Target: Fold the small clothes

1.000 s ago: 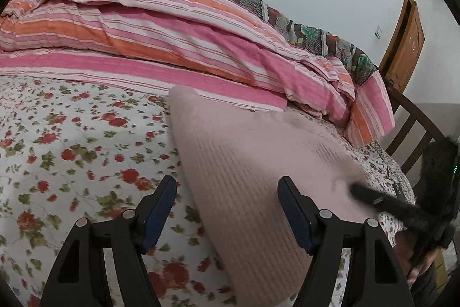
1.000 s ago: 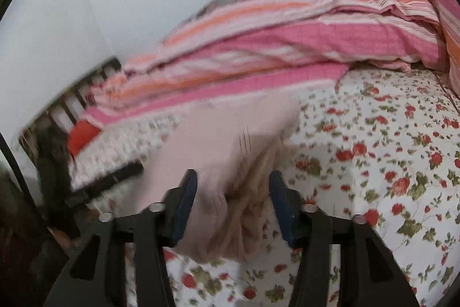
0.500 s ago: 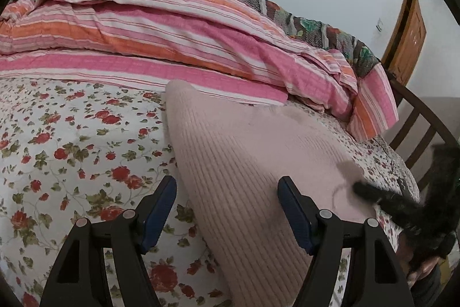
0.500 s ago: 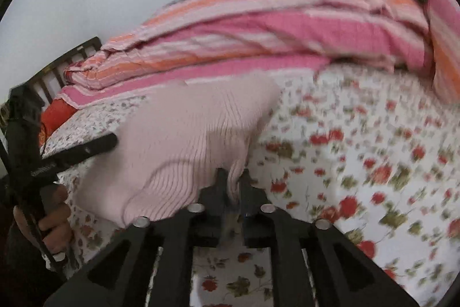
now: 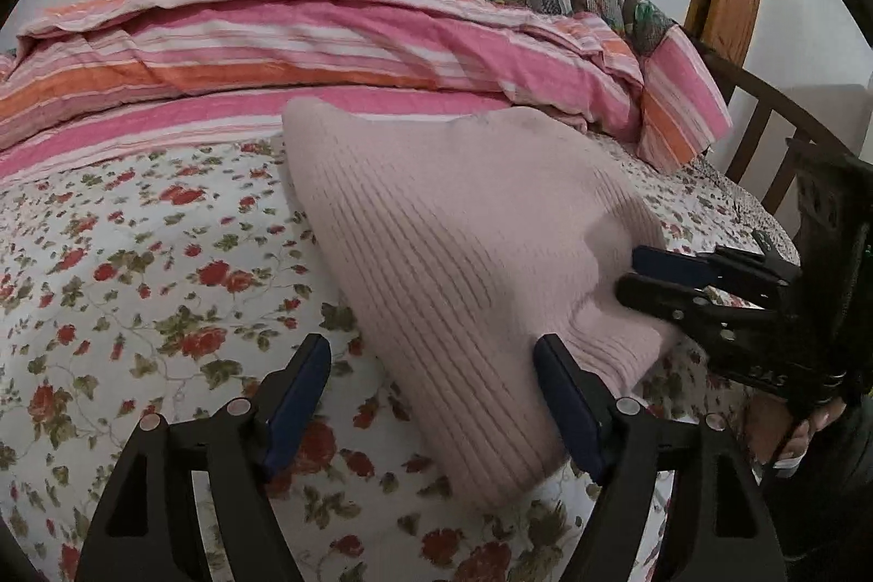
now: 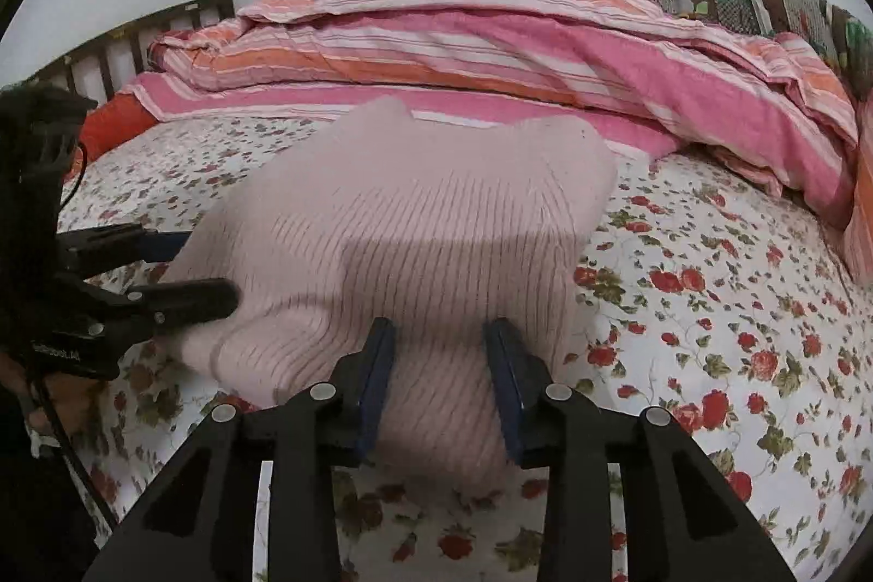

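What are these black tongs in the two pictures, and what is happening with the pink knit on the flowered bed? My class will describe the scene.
A person holds a hand-held two-finger gripper in each hand; each carries a camera looking along its fingers. One picture is from the left gripper, the other from the right gripper. Each also shows in the other's picture. A folded pink ribbed sweater lies on a floral bedsheet, with a striped quilt piled behind. The left gripper's jaws stand wide beside the sweater's edge and are opening. The right gripper's jaws are opening with the sweater's near edge between them; nothing is lifted.
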